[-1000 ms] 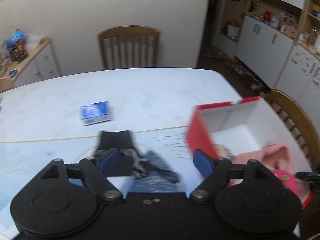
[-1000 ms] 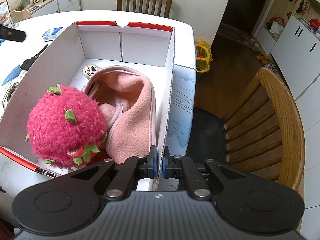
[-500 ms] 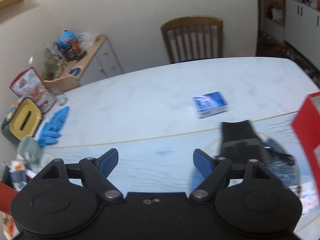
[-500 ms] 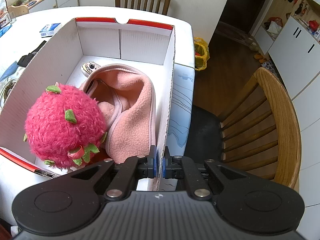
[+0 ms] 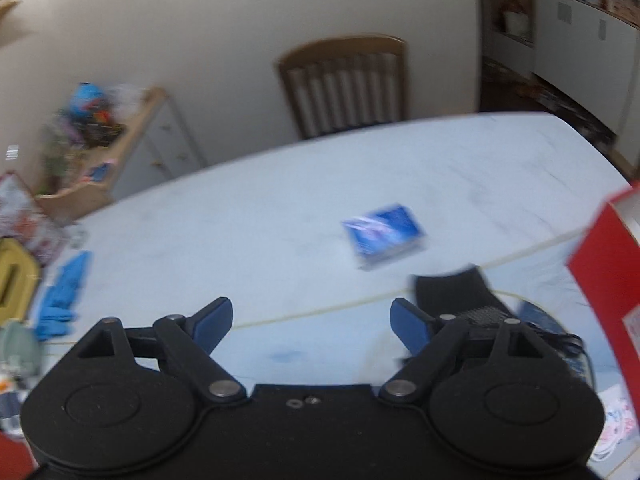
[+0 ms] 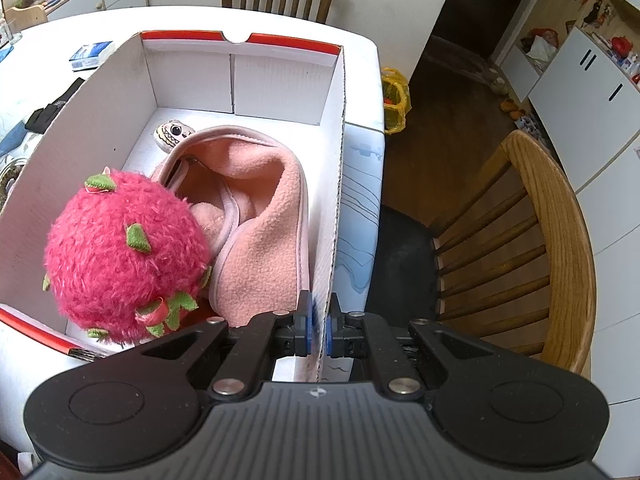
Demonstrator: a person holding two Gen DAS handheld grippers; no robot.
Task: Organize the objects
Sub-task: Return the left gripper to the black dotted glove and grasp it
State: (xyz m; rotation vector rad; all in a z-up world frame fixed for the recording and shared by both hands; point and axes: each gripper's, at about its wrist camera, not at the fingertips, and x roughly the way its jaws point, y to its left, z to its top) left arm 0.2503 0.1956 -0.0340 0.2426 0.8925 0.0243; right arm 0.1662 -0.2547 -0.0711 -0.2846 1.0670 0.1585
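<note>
No words or numbers read clearly; the blue packet (image 5: 383,237) at one o'clock carries only blurred print.

One box (image 6: 336,184); three soft things inside; one blue packet (image 5: 384,236); two chairs (image 6: 532,248).

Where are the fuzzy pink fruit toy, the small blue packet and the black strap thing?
pink fruit toy (image 6: 124,256), right wrist view, its fuzzy middle.
blue packet (image 5: 384,236), left wrist view, top face.
black strap (image 5: 452,292), left wrist view, its flat upper end.

Black grippers (image 5: 311,322), blue fingers (image 5: 212,320)
</note>
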